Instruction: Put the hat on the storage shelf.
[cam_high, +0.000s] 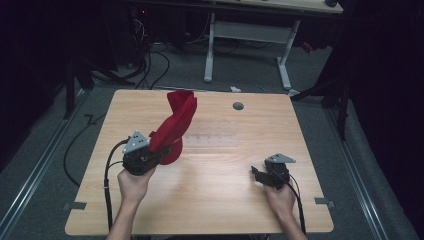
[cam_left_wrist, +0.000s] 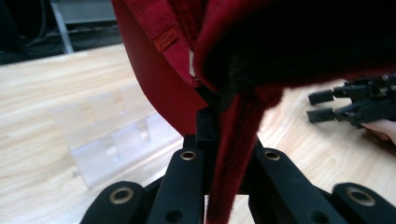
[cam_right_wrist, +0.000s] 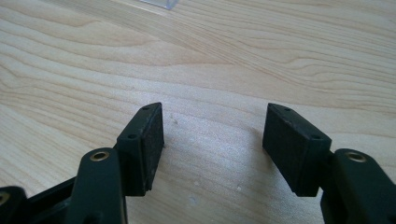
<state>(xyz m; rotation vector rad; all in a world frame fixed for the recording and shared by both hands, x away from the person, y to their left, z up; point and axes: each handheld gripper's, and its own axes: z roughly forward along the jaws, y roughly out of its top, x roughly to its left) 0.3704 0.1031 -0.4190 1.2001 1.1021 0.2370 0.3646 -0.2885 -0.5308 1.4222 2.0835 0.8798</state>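
The left gripper (cam_high: 167, 150) clamps a red cloth (cam_high: 176, 125) rising beyond it; the right gripper (cam_high: 256, 174) rests open, well apart.

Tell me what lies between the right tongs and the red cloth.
Bare wooden table in the high view; the clear plastic holder sits farther back beside the red cloth, off the right tongs' line.

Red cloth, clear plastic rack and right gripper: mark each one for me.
Red cloth (cam_high: 176, 125), high view, middle of the raised fold.
Clear plastic rack (cam_left_wrist: 109, 135), left gripper view, its central divider.
Right gripper (cam_right_wrist: 212, 144), right gripper view, midway between its open fingers.
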